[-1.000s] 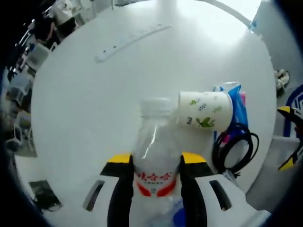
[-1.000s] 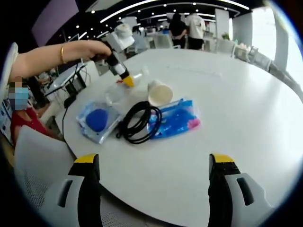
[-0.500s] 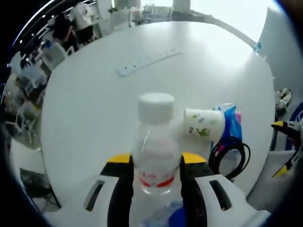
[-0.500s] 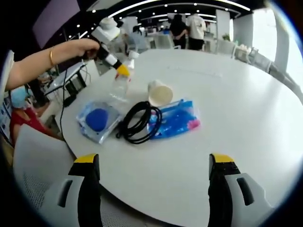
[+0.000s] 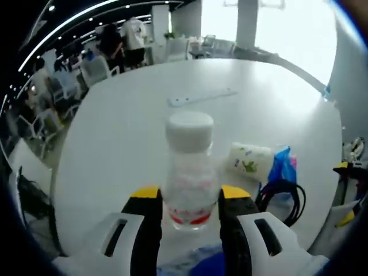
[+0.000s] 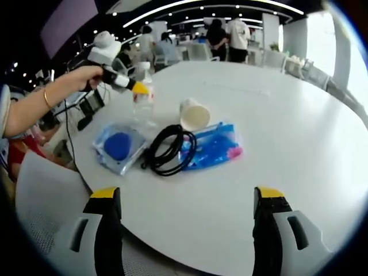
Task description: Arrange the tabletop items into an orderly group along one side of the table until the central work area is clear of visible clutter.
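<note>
- The clear plastic water bottle point(image 5: 188, 172), white-capped with a red label band, stands upright between the yellow-tipped fingers of the left gripper point(image 5: 188, 198), which press its sides at label height; in the right gripper view the same bottle point(image 6: 144, 95) is upright near the bench's left edge, with the left gripper point(image 6: 127, 84) on it and a person's hand point(image 6: 80, 77) behind.
- Just to its right in the left gripper view a paper cup point(image 5: 250, 161) with a green leaf print lies on its side, against a blue plastic packet point(image 5: 283, 169) with a pink patch.
- A coiled black cable point(image 6: 168, 148) lies between that blue packet point(image 6: 213, 144) and a clear pouch point(image 6: 119, 146) holding something blue; the cable overlaps the packet's edge.
- These all sit near the left edge of the round white bench point(image 6: 299, 132).
- A white power strip point(image 5: 202, 97) lies well apart, toward the bench's far side.
- The right gripper point(image 6: 187, 215) hovers off the bench's near edge, its fingers spread wide with nothing between them.
- People stand beyond the bench in the office.
</note>
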Demonstrator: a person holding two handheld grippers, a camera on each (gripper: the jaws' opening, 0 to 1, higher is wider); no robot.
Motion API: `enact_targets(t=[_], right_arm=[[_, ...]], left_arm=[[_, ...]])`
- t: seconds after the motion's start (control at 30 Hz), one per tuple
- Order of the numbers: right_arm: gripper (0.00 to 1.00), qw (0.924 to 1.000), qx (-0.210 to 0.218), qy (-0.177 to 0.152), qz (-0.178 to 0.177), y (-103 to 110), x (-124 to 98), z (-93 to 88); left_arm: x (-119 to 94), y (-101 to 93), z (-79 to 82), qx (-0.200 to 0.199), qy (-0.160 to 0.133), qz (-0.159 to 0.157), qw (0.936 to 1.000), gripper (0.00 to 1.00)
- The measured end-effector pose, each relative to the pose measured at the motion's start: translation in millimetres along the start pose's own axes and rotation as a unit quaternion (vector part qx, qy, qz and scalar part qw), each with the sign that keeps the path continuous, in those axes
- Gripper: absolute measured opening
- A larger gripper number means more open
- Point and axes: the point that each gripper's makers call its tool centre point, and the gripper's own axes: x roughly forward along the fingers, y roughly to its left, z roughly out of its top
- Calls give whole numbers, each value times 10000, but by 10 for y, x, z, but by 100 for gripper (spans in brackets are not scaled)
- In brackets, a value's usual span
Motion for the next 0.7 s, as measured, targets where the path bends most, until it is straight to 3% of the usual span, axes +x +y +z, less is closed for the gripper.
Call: enact_targets(t=[0.33, 0.6, 0.7], right_arm=[[94, 10000, -58, -26, 74, 47, 1, 16], [94, 9999, -34, -83, 78, 41, -13, 40], [94, 9999, -42, -88, 93, 50, -15, 41]], left_arm=[[-66, -73, -32, 214, -301, 393, 9985, 35], [-115, 7, -66, -486, -572, 681, 9948, 35], [-114, -9, -72, -486, -694, 738, 9937, 35]])
